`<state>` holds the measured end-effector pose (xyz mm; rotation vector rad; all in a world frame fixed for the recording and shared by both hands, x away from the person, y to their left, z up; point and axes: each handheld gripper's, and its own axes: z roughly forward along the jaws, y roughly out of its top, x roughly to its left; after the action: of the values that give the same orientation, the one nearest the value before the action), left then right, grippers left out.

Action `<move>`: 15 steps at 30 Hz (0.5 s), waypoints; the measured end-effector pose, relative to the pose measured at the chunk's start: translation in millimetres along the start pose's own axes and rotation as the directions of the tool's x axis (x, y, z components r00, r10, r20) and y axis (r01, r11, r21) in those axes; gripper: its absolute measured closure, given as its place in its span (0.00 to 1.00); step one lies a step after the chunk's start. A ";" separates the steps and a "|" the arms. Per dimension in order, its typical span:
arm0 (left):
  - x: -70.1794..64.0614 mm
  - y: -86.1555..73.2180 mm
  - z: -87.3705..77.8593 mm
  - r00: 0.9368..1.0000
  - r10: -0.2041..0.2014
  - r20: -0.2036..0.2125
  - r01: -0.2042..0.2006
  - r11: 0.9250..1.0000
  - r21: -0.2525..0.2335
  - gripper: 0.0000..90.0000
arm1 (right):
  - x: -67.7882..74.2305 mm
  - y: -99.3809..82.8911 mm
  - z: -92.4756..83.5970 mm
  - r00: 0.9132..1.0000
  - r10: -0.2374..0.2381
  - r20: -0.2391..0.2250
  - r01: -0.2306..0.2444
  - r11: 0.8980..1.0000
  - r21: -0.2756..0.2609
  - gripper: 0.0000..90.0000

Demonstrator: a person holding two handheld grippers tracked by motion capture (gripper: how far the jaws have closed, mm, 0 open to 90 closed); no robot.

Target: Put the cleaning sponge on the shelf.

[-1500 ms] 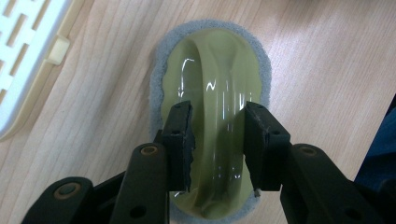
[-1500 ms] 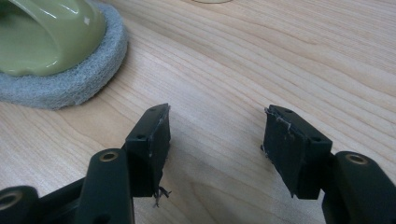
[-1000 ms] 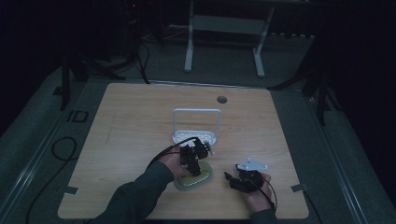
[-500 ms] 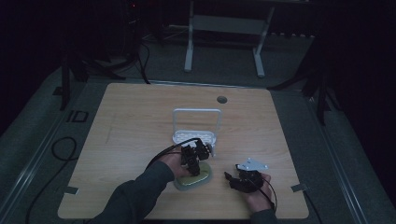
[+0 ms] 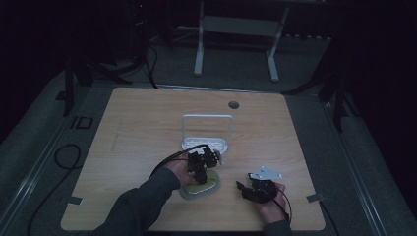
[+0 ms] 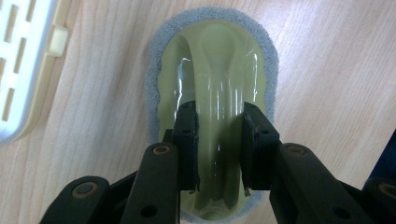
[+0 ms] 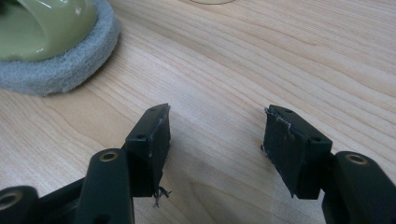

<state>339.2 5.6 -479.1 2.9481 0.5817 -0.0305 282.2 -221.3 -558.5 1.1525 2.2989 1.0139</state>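
A pale green scrubber with a grey pad underneath lies flat on the wooden table, near its front edge. My left gripper points down at it; its jaws have just been closing, and the pads now press both sides of the scrubber's arched handle. From above, the left gripper stands over the scrubber. To the right, my right gripper rests low over bare wood. The right gripper is open with nothing between its jaws, and the scrubber lies to its upper left.
A white slotted rack with a tall hoop handle stands just behind the scrubber, and its corner lies close to the left gripper. A round cable hole sits near the table's far edge. Dark floor and a metal frame lie beyond.
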 end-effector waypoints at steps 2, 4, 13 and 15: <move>1.4 -1.5 -0.6 1.000 0.001 -0.011 -0.001 1.000 -0.003 0.79 | -0.1 -0.1 0.0 1.000 0.000 -0.001 0.000 1.000 -0.001 0.45; 2.3 -2.0 -1.2 1.000 0.005 -0.010 -0.005 1.000 -0.002 0.79 | -0.1 -0.1 0.0 1.000 -0.001 -0.001 0.001 1.000 -0.002 0.45; 7.9 -4.9 -9.3 0.999 0.032 -0.031 -0.032 0.999 -0.012 0.79 | -0.1 -0.3 0.1 1.000 -0.002 -0.002 0.002 1.000 -0.003 0.45; 8.9 -5.1 -10.7 0.999 0.030 -0.034 -0.030 0.999 -0.016 0.79 | -0.1 -0.4 0.1 1.000 -0.001 -0.002 0.001 1.000 -0.004 0.45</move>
<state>345.4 15.1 -469.6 2.9462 0.5392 0.0275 282.2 -221.5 -558.8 1.1488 2.2982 1.0187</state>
